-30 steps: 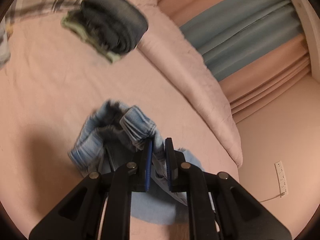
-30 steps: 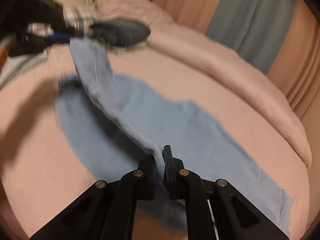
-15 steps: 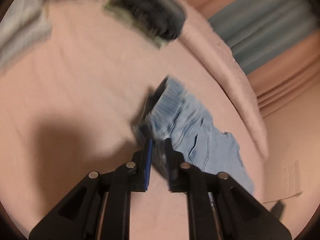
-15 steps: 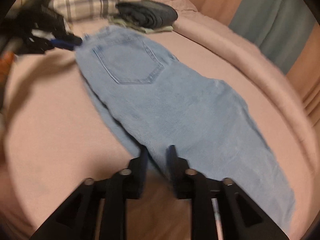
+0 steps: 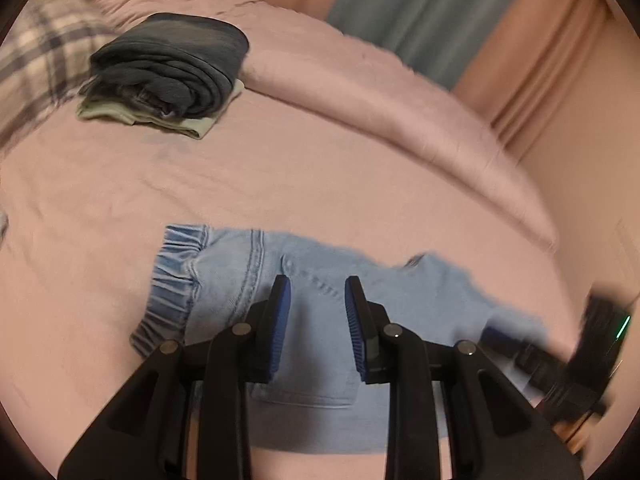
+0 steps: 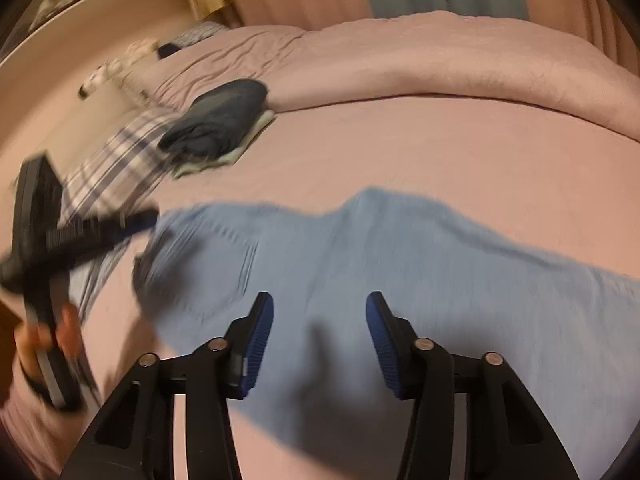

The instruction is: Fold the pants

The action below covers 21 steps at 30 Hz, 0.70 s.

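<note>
Light blue jeans [image 5: 320, 304] lie spread flat on the pink bed, elastic waistband at the left, back pocket up; in the right wrist view the jeans [image 6: 400, 264] stretch off to the right. My left gripper [image 5: 318, 292] is open and empty just above the seat of the jeans. My right gripper [image 6: 320, 308] is open and empty above the upper leg part. The left gripper shows blurred at the left of the right wrist view [image 6: 100, 228]; the right one shows blurred at the right of the left wrist view [image 5: 568, 356].
A folded dark garment on a pale green one [image 5: 168, 72] sits at the back left, beside a plaid cloth [image 5: 36, 60]. A rolled pink duvet [image 5: 380, 96] runs along the far side. Curtains [image 5: 440, 8] hang behind.
Both grippers have let go of the jeans and opened. The jeans, lifted and bunched a second ago, now lie flat on the bed. Both grippers have drawn back over them.
</note>
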Each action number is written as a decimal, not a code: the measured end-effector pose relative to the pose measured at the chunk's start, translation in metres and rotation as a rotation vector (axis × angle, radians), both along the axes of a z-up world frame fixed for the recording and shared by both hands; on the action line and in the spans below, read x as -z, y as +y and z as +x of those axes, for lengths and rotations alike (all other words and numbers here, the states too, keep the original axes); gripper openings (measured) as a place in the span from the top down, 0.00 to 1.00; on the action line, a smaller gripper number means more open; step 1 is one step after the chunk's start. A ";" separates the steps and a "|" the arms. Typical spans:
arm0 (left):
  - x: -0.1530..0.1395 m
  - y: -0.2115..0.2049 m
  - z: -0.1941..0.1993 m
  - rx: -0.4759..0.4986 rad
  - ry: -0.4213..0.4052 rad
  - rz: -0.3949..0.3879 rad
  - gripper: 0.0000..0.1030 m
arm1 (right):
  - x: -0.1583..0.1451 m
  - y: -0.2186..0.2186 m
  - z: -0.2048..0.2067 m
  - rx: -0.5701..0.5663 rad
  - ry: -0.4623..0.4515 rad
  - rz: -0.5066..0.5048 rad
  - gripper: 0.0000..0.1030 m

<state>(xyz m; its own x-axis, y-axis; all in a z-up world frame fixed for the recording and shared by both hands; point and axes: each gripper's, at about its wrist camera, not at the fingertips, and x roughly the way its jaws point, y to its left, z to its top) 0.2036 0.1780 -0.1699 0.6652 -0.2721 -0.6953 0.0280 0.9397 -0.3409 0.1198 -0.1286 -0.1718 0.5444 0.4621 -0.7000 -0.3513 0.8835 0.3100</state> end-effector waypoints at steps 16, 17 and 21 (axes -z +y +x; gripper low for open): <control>0.072 0.019 -0.019 0.029 0.067 0.009 0.77 | 0.051 -0.009 0.104 0.197 0.260 0.131 0.81; 0.071 0.019 -0.020 0.028 0.069 0.000 0.77 | 0.048 -0.014 0.097 0.206 0.270 0.151 0.80; 0.070 0.019 -0.020 0.022 0.080 -0.046 0.77 | 0.030 -0.024 0.057 0.200 0.188 0.088 0.65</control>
<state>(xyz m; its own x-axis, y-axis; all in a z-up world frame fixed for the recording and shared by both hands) 0.1841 0.1975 -0.2395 0.6015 -0.3191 -0.7324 0.0198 0.9224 -0.3856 0.1767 -0.1529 -0.2017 0.4953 0.4222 -0.7592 -0.1022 0.8962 0.4317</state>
